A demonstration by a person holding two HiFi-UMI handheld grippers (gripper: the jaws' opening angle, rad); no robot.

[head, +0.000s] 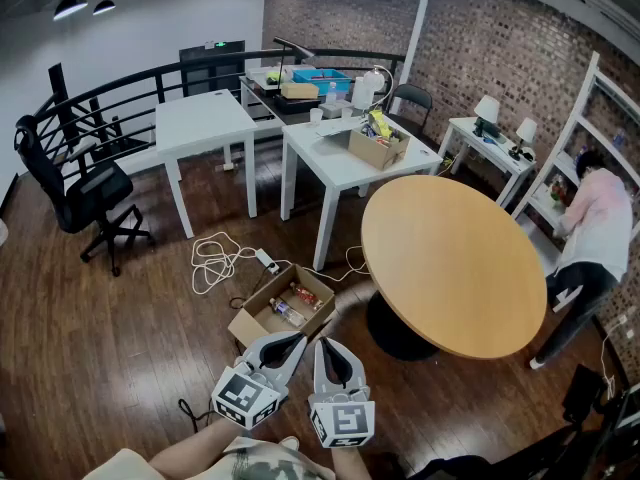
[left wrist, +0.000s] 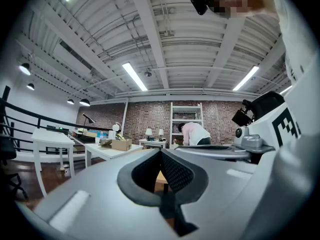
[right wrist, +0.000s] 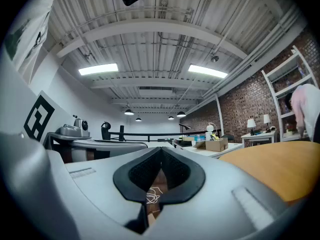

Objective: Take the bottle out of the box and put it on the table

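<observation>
Head view, from the left: a black chair [head: 75,183] stands by the railing, then comes a white desk [head: 205,118], and a white cable [head: 215,258] coils on the wood floor. Just right of the cable an open box [head: 247,325] sits on the floor with its flaps spread. The bottle [head: 285,312] lies on its side inside it, small and clear; finer detail is too small to tell. Red and orange packets [head: 304,295] lie close beside the bottle in the same box.

Below the box, near the bottom edge, the left hand-held gripper [head: 296,340] points toward the box but stays apart from it. The left gripper view shows its tips [left wrist: 161,153] meeting, closed and empty. The right hand-held gripper [head: 322,346] sits just beside it, jaws likewise pressed together [right wrist: 161,150] and holding nothing.

Further right, a second white desk [head: 330,163] carries a small carton [head: 378,148]. The round desk [head: 450,263] with its wooden top stands right of the box, its dark foot [head: 395,333] near the box's corner. At the far right a person [head: 590,238] bends at a shelf [head: 580,128].
</observation>
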